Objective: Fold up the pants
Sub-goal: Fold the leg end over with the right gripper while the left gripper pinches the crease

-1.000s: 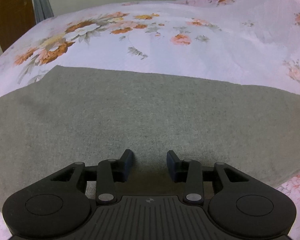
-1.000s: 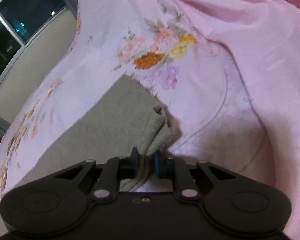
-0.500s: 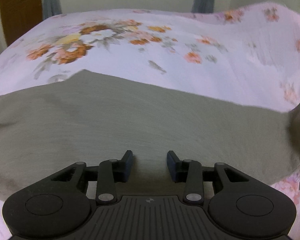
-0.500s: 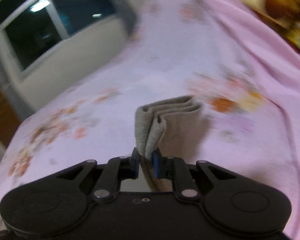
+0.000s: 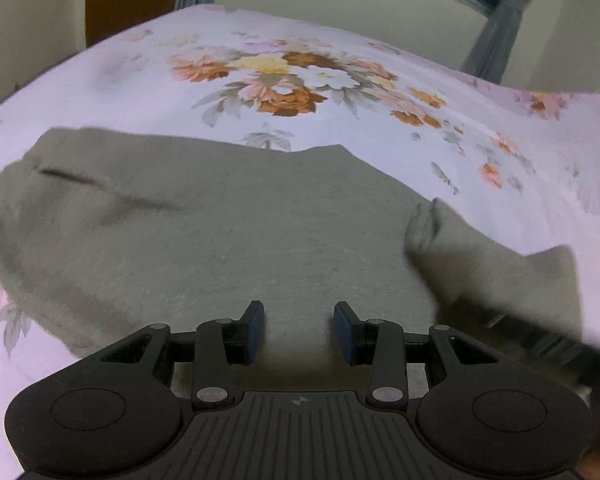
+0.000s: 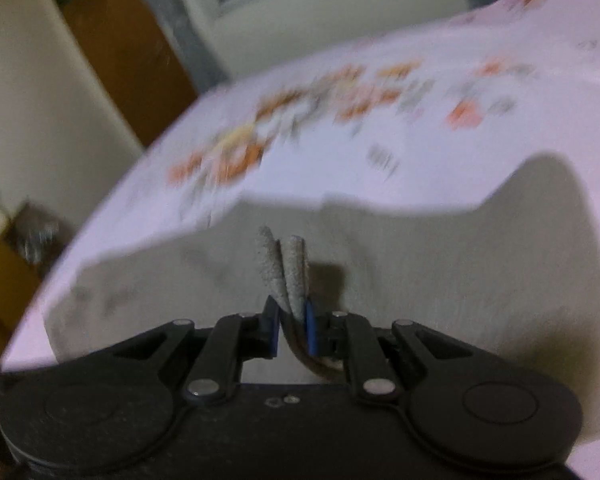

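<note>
Right gripper (image 6: 292,330) pinches the pants' (image 5: 228,240) folded hem (image 6: 286,272), lifted above the spread fabric on the floral sheet (image 5: 340,80). Left gripper (image 5: 299,332) hovers over the pants, jaws apart, gripping nothing.

left wrist: low, close over pants (image 5: 228,240) | right wrist: same, blurred | shared: pants, bedsheet (image 5: 140,92)

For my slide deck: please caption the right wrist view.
Right gripper shut on the grey pants, carrying their doubled end over the part lying on the floral bedsheet.
</note>
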The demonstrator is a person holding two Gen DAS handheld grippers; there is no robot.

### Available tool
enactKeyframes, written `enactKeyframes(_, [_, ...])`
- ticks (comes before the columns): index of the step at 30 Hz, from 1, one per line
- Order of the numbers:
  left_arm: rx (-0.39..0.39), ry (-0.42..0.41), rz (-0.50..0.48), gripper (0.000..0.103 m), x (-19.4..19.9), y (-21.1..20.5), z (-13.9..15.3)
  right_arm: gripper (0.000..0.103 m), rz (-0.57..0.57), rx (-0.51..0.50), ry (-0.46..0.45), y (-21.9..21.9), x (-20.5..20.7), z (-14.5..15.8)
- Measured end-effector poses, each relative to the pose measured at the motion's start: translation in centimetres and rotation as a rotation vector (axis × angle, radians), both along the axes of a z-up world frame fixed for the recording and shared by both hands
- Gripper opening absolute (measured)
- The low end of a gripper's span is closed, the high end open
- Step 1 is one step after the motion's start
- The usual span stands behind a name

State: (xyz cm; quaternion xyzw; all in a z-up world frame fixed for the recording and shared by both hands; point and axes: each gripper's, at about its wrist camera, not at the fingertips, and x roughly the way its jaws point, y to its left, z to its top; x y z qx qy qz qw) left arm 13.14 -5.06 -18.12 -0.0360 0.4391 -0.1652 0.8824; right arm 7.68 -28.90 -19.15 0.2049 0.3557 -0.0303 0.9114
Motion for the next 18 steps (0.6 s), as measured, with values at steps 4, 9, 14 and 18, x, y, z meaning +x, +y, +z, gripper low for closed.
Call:
enactKeyframes(4, [-0.117, 0.074, -0.021, 0.059, 0.5, 0.3, -0.3, 0.049, 0.026, 0.021, 0.019, 0.1, -0.4, -0.3])
enactKeyframes(9, [-0.292, 0.127, -0.059, 0.087, 0.4, -1.0, -0.4, 0.053, -0.015, 0.027, -0.080, -2.3, -3.8, 2.8])
enactKeyframes(14, [-0.340, 0.232, -0.049, 0.084, 0.9, -2.7, -2.9, 0.053, -0.122, -0.062, -0.102, -6.2, -7.1, 3.5])
enactKeyframes(18, [-0.389, 0.271, -0.032, 0.070, 1.0, -4.0, -4.7, 0.052, -0.221, -0.047, -0.101, -9.4, -10.2, 3.1])
